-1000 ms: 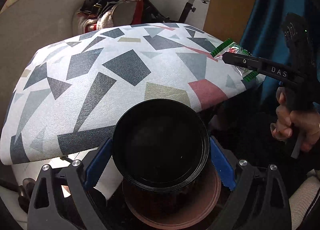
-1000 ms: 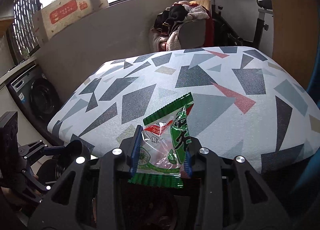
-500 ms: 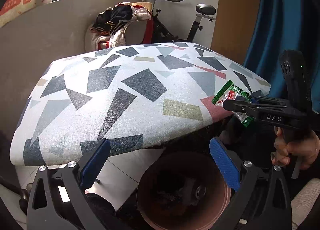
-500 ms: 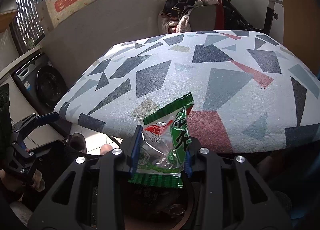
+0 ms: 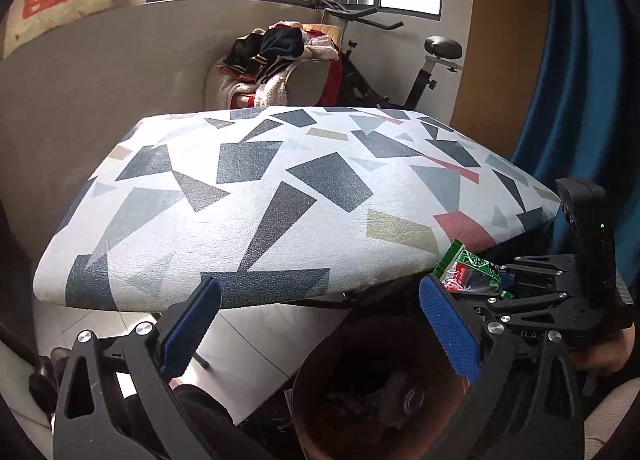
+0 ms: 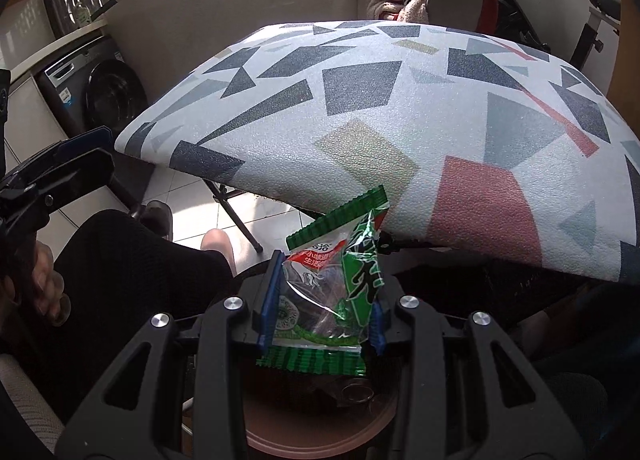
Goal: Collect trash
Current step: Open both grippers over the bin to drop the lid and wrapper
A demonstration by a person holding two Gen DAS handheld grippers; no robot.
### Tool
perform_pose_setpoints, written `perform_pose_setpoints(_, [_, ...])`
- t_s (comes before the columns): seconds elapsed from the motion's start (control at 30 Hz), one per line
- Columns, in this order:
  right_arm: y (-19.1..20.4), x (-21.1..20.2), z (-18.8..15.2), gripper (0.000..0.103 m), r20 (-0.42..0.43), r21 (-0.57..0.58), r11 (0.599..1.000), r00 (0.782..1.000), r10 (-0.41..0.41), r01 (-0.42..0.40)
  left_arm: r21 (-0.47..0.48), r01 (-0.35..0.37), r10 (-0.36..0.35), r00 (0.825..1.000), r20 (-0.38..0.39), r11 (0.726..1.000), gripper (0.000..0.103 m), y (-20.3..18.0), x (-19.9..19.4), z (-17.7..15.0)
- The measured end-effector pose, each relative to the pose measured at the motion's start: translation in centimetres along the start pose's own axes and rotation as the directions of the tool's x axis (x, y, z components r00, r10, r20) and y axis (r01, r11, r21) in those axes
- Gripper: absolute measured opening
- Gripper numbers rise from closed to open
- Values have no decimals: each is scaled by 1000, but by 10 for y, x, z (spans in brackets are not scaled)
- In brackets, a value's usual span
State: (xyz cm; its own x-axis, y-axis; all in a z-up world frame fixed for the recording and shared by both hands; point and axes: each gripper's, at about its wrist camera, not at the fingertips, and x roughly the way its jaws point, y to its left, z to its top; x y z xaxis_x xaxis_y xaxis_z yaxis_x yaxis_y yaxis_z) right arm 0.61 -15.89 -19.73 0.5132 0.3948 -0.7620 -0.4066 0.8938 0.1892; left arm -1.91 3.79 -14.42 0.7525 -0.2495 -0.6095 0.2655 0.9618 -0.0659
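My right gripper [image 6: 322, 300] is shut on a green and clear snack wrapper [image 6: 336, 284] and holds it just above a brown round bin [image 6: 320, 436] on the floor. The wrapper [image 5: 468, 272] and the right gripper [image 5: 532, 300] also show at the right of the left wrist view. My left gripper [image 5: 320, 328] is open and empty, above and left of the bin [image 5: 384, 388], which holds dark trash. The left gripper also shows at the left edge of the right wrist view [image 6: 60, 168].
A table with a geometric patterned cover [image 5: 280, 196] stands just behind the bin. A washing machine [image 6: 96, 92] is at the left. An exercise bike [image 5: 400, 72] and a chair piled with clothes [image 5: 280, 60] stand behind the table. A blue curtain [image 5: 592, 80] hangs at the right.
The black round container that my left gripper held a second ago is gone and the gripper is open. My right gripper has moved down off the table to above the bin with the wrapper.
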Motion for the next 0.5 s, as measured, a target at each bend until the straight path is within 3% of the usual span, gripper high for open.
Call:
perform_pose_setpoints(0.4, [9, 11, -4, 42, -47, -38, 999, 999, -14, 12, -24, -3, 3, 1000, -10, 1000, 97, 4, 4, -1])
perform_pose_setpoints(0.5, [9, 11, -4, 50, -49, -38, 999, 999, -23, 21, -40, -7, 6, 1000, -14, 999, 97, 7, 5, -2])
